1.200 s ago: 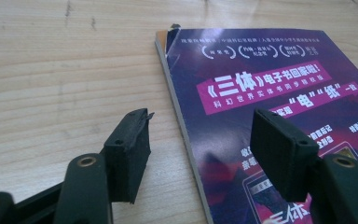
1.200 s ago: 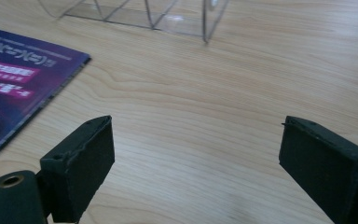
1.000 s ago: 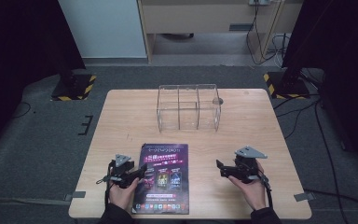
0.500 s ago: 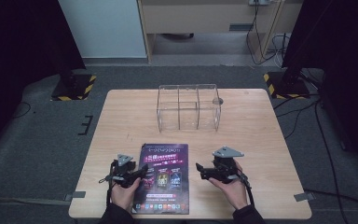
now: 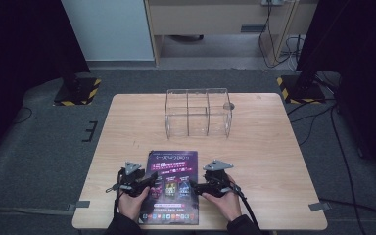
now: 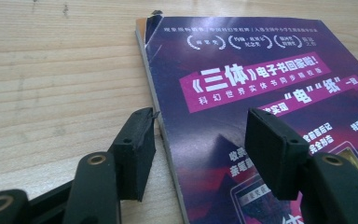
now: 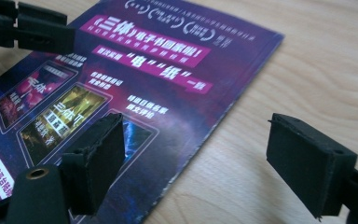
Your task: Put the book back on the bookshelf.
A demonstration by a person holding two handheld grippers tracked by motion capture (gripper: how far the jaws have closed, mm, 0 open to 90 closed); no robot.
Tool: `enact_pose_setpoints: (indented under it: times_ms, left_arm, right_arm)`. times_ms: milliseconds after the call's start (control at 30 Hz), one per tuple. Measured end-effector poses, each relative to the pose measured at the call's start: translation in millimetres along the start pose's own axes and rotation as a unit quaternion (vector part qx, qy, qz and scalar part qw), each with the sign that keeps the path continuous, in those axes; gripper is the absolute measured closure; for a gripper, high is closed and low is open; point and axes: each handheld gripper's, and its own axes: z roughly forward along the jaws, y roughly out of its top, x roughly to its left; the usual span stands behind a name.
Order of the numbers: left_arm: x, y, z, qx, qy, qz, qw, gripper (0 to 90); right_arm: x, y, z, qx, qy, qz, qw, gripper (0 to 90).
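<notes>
Where jaws straddle: magazine "三体"

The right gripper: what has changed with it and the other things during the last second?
The right gripper moved left across the table, from the bare wood to the right edge of the magazine; its open jaws now straddle that edge. Nothing was grasped or released. The left gripper stayed open at the magazine's left edge, and the magazine and the clear box stayed in place.
</notes>
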Motion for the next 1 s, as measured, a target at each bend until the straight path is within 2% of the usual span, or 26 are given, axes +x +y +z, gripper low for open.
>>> enact_pose_setpoints:
  times_ms: [133, 367, 567, 700, 1000]
  left_arm:
    - [-1.0, -0.5, 0.3, -0.002, -0.008, -0.005, 1.0, 41.6]
    - [-3.0, -1.0, 0.8, -0.002, -0.006, 0.004, 1.0, 39.2]
    - [-3.3, -1.2, 1.3, -0.003, -0.007, 0.007, 0.9999, 37.2]
    - [-5.3, -1.4, 3.2, -0.005, -0.003, 0.018, 0.9998, 35.2]
    - [-3.9, -1.1, 3.2, -0.008, -0.008, 0.0, 0.9999, 35.2]
  right_arm:
    - [5.7, -2.2, 6.9, 0.002, 0.005, 0.006, 1.0, 19.7]
    - [13.8, -5.4, 15.6, 0.01, 0.013, 0.005, 0.9998, 19.4]
    - [17.3, -5.9, 18.3, 0.003, 0.013, 0.001, 0.9999, 19.4]
    - [21.1, -6.7, 19.4, 0.0, 0.015, -0.002, 0.9999, 19.3]
    - [23.7, -7.8, 20.1, -0.003, 0.009, 0.0, 1.0, 18.2]
